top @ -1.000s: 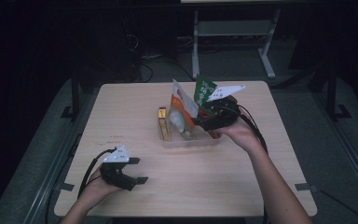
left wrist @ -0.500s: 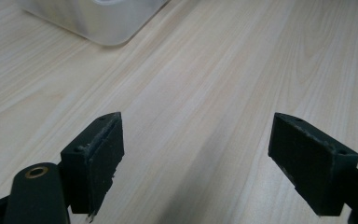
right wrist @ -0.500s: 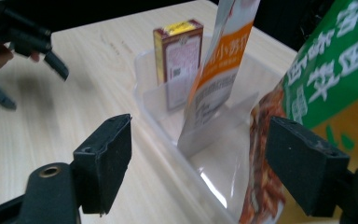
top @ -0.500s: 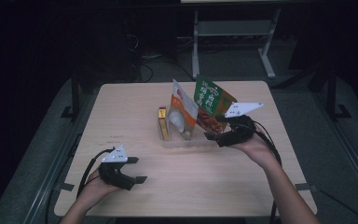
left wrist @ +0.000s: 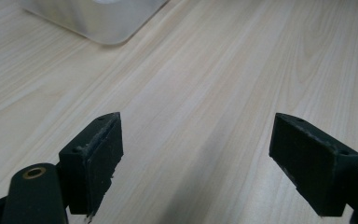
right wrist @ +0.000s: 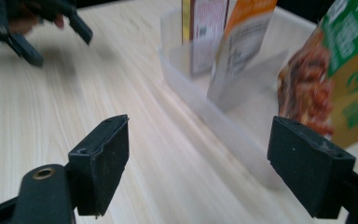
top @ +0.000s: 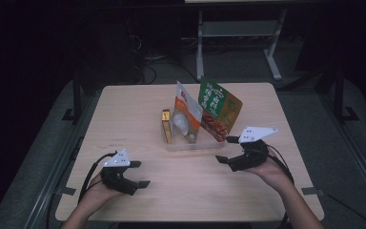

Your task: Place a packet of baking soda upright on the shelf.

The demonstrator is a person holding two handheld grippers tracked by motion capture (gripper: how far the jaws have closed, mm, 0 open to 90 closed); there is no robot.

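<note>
Green pouch [top: 219,109] is leaning upright in the clear bin [top: 190,143], long axis tilting up and away, just beyond the right gripper [top: 226,160], jaws gaping, empty. Left gripper [left wrist: 196,154] is idling wide over bare wood. Right gripper view: pouch [right wrist: 340,70] standing ahead-right, propped by the bin wall.

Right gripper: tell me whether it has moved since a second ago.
Yes. The right gripper has drawn back from the green packet in the clear tray, toward the table's near edge, and now sits open and empty beside the tray.
</note>
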